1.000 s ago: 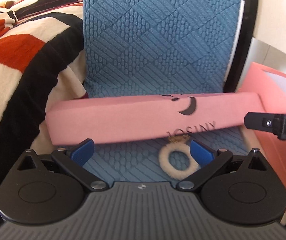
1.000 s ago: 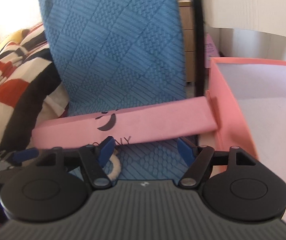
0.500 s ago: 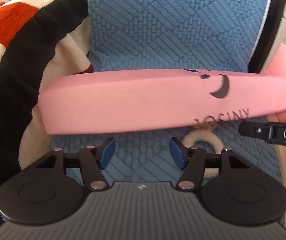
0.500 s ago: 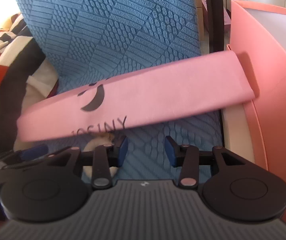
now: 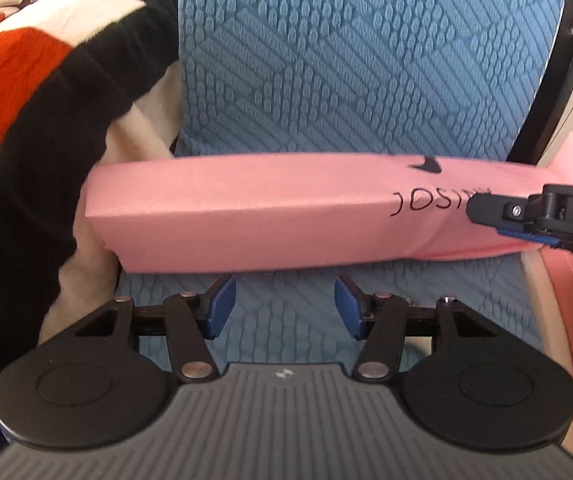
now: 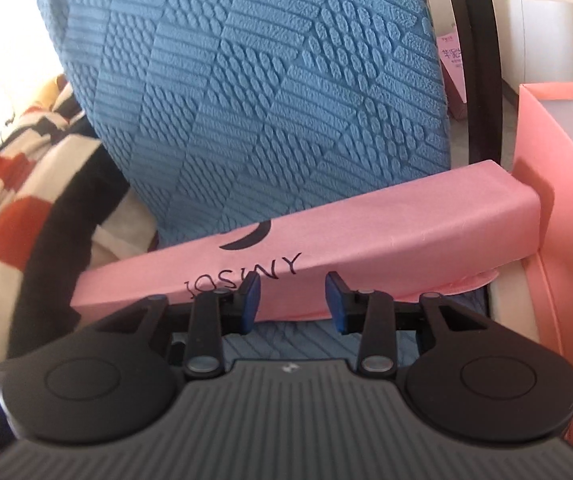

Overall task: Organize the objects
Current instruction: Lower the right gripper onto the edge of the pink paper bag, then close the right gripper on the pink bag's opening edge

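Note:
A long pink lid (image 5: 246, 216) printed "JOSINY" lies across the blue chair seat (image 5: 286, 312), its right end leaning on an open pink box (image 6: 546, 240). My left gripper (image 5: 284, 304) hovers just short of the lid's near side. Its jaws are closing, with only blue seat fabric between the pads. My right gripper (image 6: 292, 300) is partly open, its tips right at the lid's (image 6: 366, 240) near side wall by the lettering; whether they touch it I cannot tell. In the left wrist view the right gripper's fingers (image 5: 486, 208) cover the end of the lettering.
The quilted blue chair back (image 6: 266, 100) rises behind the lid. A red, black and white blanket (image 5: 26, 100) is heaped at the left. The chair's black frame (image 6: 482, 80) and the box wall (image 5: 566, 300) close off the right side.
Both grippers moved in close to the lid and narrowed their jaws. The white fluffy ring on the seat has dropped out of sight. The right gripper's tip now overlaps the lettering.

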The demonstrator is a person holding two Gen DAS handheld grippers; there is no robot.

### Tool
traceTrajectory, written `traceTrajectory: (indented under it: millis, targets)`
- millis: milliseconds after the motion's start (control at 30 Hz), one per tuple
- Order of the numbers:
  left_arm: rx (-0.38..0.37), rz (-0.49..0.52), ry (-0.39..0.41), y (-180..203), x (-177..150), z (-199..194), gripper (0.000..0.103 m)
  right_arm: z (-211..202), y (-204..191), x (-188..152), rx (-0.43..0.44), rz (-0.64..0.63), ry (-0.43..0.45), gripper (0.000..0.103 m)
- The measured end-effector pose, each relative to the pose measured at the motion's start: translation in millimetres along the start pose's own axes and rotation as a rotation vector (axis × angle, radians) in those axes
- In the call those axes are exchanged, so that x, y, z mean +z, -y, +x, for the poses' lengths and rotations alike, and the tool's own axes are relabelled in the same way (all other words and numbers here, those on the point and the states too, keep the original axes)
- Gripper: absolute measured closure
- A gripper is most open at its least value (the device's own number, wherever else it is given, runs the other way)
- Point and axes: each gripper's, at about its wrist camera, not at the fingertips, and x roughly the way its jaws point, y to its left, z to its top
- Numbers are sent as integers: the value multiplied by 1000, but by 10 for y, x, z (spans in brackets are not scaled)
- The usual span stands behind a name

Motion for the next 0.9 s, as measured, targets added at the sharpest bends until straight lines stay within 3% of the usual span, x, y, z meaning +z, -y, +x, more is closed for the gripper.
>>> traceTrajectory:
  millis: [300,467,900]
  targets:
    - [-40,-26,31,-76,250,40,42,242,171,146,8,144,3,63]
    - [-29,-27,23,-93,376,177,42,318,144,237,-8,119,46,63]
    - [-9,-54,-35,-127,527,469,42,556,23,-131,111,326,-115,57]
